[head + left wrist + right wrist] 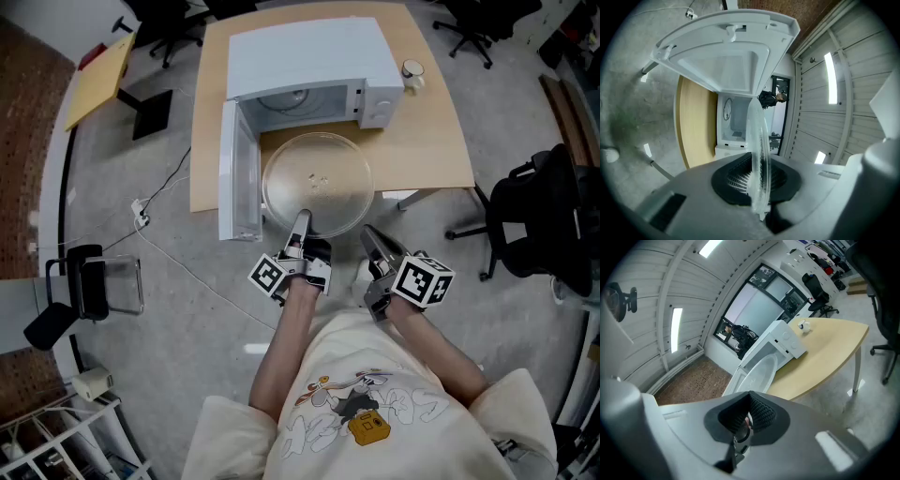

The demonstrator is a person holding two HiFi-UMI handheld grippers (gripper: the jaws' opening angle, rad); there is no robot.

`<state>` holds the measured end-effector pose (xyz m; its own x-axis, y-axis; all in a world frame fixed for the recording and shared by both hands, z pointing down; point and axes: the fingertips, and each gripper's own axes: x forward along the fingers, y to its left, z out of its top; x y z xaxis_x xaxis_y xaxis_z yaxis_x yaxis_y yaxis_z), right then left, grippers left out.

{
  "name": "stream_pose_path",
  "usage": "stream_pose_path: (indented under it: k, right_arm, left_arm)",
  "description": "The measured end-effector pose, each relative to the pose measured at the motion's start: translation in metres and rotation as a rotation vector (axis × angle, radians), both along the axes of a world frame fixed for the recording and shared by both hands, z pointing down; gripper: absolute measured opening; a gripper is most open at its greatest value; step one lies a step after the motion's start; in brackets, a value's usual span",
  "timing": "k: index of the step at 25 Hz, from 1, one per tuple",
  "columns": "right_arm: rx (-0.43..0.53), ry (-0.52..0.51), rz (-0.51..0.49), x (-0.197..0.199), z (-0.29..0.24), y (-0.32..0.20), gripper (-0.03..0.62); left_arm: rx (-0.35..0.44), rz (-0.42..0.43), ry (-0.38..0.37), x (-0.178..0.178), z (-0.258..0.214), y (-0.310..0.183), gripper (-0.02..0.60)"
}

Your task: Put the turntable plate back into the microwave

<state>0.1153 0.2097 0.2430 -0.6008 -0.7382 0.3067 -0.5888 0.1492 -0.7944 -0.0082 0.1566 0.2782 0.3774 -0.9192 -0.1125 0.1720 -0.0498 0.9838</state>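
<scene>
The round clear glass turntable plate (317,183) hangs in front of the white microwave (309,56), whose door (239,173) stands swung open to the left. My left gripper (302,217) is shut on the plate's near rim. In the left gripper view the plate (757,136) shows edge-on between the pads of that gripper (757,183), with the open cavity (733,122) beyond. My right gripper (367,232) hangs just right of the plate's near edge, shut with nothing in it. The right gripper view shows this gripper (747,416) with its pads together and the plate (759,373) ahead.
The microwave stands on a light wooden table (422,141), with a small white mug (412,70) beside it on the right. A black office chair (539,216) stands at the right. On the grey floor at the left lie a cable (141,211) and a black chair (84,281).
</scene>
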Motion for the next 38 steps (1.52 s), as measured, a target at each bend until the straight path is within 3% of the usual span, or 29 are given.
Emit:
stream_pose_path:
  k: [5,15,16,18,22,24,29,33,38]
  right_arm:
    - [0.004,-0.021,0.012,0.0,0.0,-0.003,0.005]
    - [-0.019,-0.051,0.061,0.006,-0.007,-0.015,0.006]
    - [-0.022,-0.062,0.074,0.008,-0.007,-0.017,0.019]
    - [-0.045,-0.105,0.088,0.012,-0.003,-0.024,0.182]
    - [-0.077,-0.273,0.069,0.008,0.01,-0.046,0.252]
    - [-0.064,-0.355,0.008,-0.003,0.011,-0.061,0.255]
    - [-0.107,-0.327,-0.087,-0.011,0.031,-0.093,0.205]
    - [-0.104,-0.365,-0.141,-0.016,0.039,-0.11,0.156]
    - [-0.077,-0.455,-0.197,-0.031,0.036,-0.131,0.16]
  left_arm:
    - [-0.013,0.02,0.028,0.005,-0.002,-0.002,0.027]
    - [0.0,0.028,0.008,0.005,-0.011,-0.009,0.028]
    - [-0.001,0.024,0.009,0.005,-0.011,-0.01,0.027]
    - [-0.006,0.014,0.018,0.006,-0.01,-0.011,0.028]
    - [-0.02,-0.015,0.019,0.01,-0.003,-0.018,0.028]
    - [-0.027,-0.026,0.011,0.014,-0.001,-0.023,0.028]
    - [-0.021,-0.065,-0.01,0.023,0.0,-0.037,0.028]
    - [-0.015,-0.104,-0.013,0.025,0.008,-0.052,0.028]
    - [-0.035,-0.161,0.015,0.02,0.019,-0.069,0.028]
